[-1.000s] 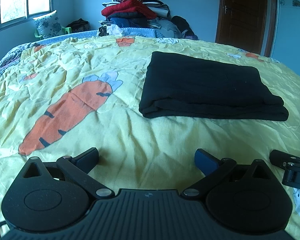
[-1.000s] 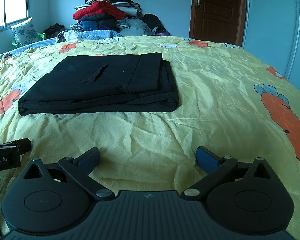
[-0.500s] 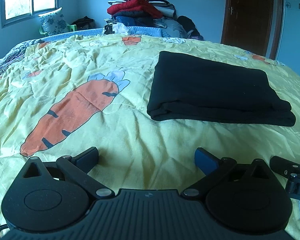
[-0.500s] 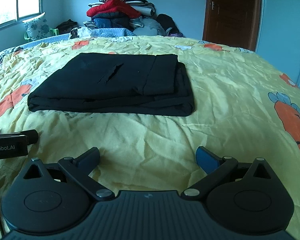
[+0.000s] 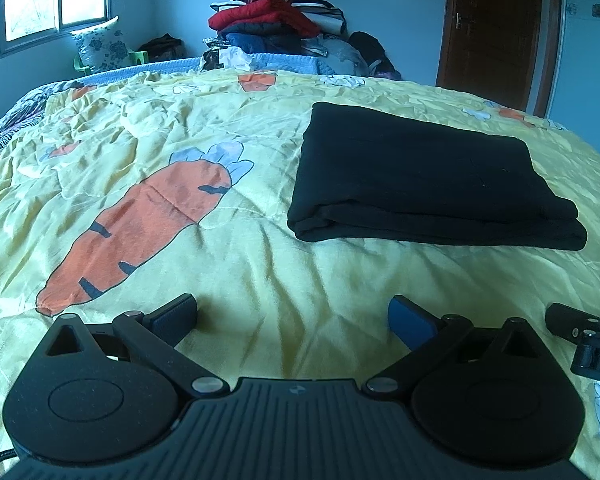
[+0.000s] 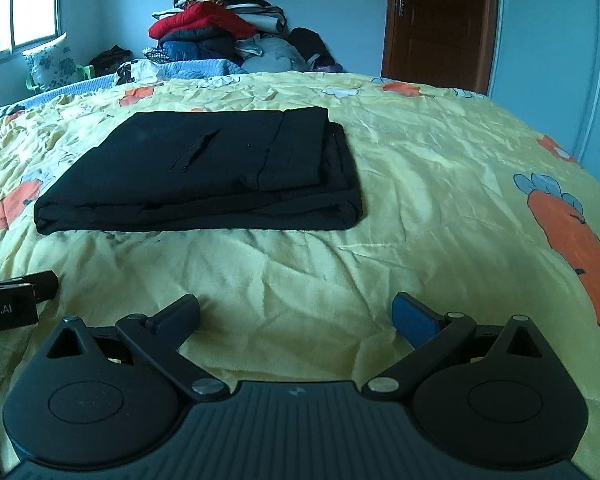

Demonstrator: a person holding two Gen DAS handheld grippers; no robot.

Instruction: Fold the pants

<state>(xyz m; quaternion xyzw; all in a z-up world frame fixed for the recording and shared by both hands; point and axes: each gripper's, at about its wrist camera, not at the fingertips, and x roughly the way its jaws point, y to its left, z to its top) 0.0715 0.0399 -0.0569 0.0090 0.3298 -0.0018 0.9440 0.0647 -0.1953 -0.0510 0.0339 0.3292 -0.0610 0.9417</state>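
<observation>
The pants point(image 6: 204, 172) are plain black, lying on a pale yellow bedspread point(image 5: 260, 272) printed with large orange carrots point(image 5: 140, 232) that carry dark dashes and light blue tops, plus small white shapes. Each hand-held gripper is black with blue pads, the left hand-held gripper point(image 5: 292, 316) and the right hand-held gripper point(image 6: 296, 314) alike. Behind the bed the walls point(image 5: 400, 12) are light blue, the door point(image 6: 440, 20) dark brown, the pillow point(image 5: 100, 46) white with a dark floral print, and the clothes pile point(image 5: 276, 24) shows red, navy, black and white.
</observation>
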